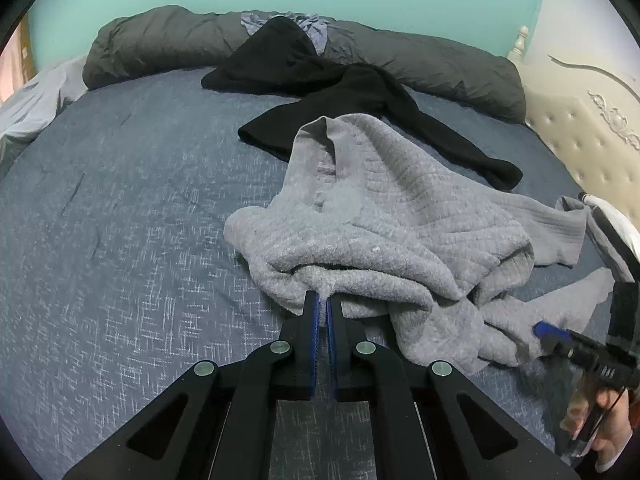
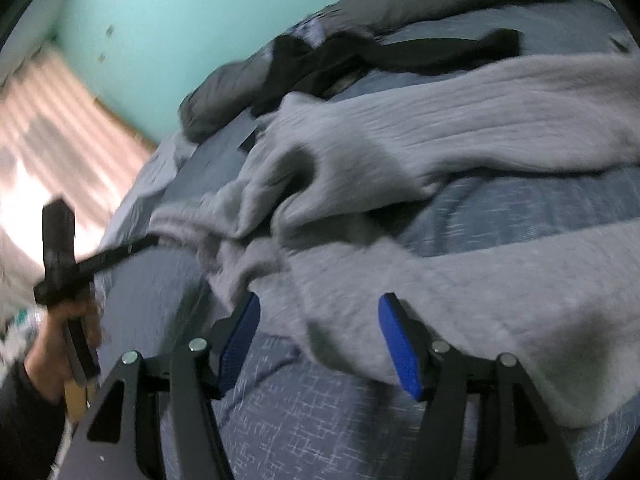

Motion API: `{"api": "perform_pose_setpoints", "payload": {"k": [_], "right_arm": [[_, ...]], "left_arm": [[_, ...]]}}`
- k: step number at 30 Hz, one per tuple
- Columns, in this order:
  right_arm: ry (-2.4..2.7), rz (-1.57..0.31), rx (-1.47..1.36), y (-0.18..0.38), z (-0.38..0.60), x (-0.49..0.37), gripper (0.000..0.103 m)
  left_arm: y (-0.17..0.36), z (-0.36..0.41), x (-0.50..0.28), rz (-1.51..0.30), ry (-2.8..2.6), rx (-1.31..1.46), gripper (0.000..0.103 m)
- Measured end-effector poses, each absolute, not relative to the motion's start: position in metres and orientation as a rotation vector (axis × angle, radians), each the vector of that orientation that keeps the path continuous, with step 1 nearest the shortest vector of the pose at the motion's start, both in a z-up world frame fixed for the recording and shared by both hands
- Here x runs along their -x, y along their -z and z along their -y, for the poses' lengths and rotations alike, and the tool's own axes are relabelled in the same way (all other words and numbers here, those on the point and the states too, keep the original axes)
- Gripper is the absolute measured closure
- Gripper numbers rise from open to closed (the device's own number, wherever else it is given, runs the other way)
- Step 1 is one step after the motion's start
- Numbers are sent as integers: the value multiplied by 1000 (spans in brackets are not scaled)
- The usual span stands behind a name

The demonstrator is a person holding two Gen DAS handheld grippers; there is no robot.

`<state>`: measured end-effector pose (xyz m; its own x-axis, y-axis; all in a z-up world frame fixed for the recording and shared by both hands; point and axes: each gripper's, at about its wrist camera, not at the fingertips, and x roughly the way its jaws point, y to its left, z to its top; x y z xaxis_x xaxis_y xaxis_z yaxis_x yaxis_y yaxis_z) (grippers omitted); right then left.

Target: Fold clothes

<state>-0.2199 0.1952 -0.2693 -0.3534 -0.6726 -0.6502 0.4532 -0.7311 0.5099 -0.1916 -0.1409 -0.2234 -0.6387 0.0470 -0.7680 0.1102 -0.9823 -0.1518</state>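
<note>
Currently left gripper [image 1: 323, 300] pinches the near edge of the crumpled grey sweater [image 1: 384, 224] on the bed [image 1: 120, 220]; right gripper [image 2: 318, 312] gapes over its hem; thin bite may slip, bunching fabric.

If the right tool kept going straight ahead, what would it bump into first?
Most likely the grey garment. The right tool is open, and the garment's near edge lies just ahead of its fingers on the blue bedspread. The view is blurred, so how close it is remains unclear.
</note>
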Motion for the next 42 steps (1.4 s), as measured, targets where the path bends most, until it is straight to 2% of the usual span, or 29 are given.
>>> {"api": "perform_pose_setpoints", "payload": {"k": [5,7,9,10,12,18,22,33,39,42], "right_arm": [[2142,84,-1176,277,-168,217,42],[2161,41,-1178,280,-166,221,75],[2180,6,-1181,283,-165,226,91],[2184,6,-1178,283,-167,228,96],[2188,21,-1168,282,-171,231,98],[2290,143,-1013,245,-200,250,100],[2317,189,-1011,231,-218,271,100],[2358,-17,-1102,208,-205,358,100],[2263,-87,-1289,243,-180,394,100],[2262,-50,-1303,244,-186,396,96]], "left_arm": [[221,139,197,-268,2801,-1327,99],[220,138,199,-258,2804,-1330,99],[219,138,200,-253,2807,-1329,99],[219,139,200,-254,2808,-1328,99],[219,140,202,-255,2810,-1328,99],[225,142,203,-232,2804,-1341,99],[234,146,205,-237,2801,-1359,99],[244,138,221,-233,2837,-1366,99],[256,141,238,-274,2821,-1420,99],[261,142,243,-287,2816,-1441,99]]}}
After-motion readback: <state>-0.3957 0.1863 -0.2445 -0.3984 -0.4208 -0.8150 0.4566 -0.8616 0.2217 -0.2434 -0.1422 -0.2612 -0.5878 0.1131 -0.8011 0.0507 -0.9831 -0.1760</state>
